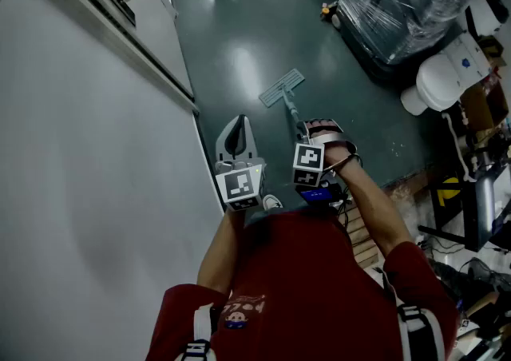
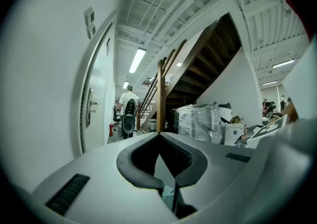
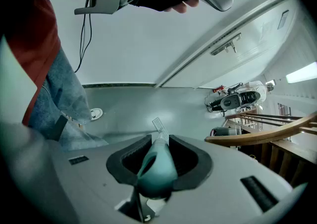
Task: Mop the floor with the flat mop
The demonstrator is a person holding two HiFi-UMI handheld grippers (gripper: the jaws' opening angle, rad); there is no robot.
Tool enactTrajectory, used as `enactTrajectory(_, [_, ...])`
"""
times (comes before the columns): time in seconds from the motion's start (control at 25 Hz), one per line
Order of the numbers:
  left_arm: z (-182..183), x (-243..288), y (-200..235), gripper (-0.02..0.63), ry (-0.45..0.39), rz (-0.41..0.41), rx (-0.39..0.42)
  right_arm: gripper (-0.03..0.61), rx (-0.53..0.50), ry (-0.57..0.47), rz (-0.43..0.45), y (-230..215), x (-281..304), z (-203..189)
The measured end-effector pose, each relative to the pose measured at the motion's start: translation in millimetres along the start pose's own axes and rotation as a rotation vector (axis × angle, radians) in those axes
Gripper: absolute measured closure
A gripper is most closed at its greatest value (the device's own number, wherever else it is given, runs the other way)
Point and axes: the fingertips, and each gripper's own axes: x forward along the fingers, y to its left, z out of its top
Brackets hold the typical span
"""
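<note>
- Flat mop is lying with its head on the floor ahead of me, near the white wall.
- My right gripper is clamping the teal handle. The fingers are squeezing a round shaft, so it's likely twisting under push and lifting one edge of the head.
- My left gripper is sitting closed on nothing beside it. One grip is taking all the load, so I'm risking a slip.
- Swinging wide, I'm risking clipping the wall or the wrapped pallet.
- My shoe is standing close to the handle line, so I'm risking a trip.
</note>
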Motion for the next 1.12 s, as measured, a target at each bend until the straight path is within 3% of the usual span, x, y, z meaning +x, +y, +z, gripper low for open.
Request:
enactTrajectory(0.44, [9, 4, 25, 0.598, 0.013, 0.005, 0.005, 0.459, 0.038, 0.013, 0.036, 5, -2, 20])
enactTrajectory(0.56, [6, 9, 29, 0.598, 0.012, -0.003, -0.015, 0.459, 0.039, 0.019, 0.000, -4, 1, 23])
enactTrajectory(0.88, [-6, 27, 16, 0.598, 0.015, -0.046, -0.020, 0.459, 0.071, 0.033, -0.025, -15, 10, 14])
enactTrajectory(1.12, [-12, 39, 10, 0.598, 0.031, -0.034, -0.030, 0.459, 0.055, 0.045, -0.025, -18, 14, 11])
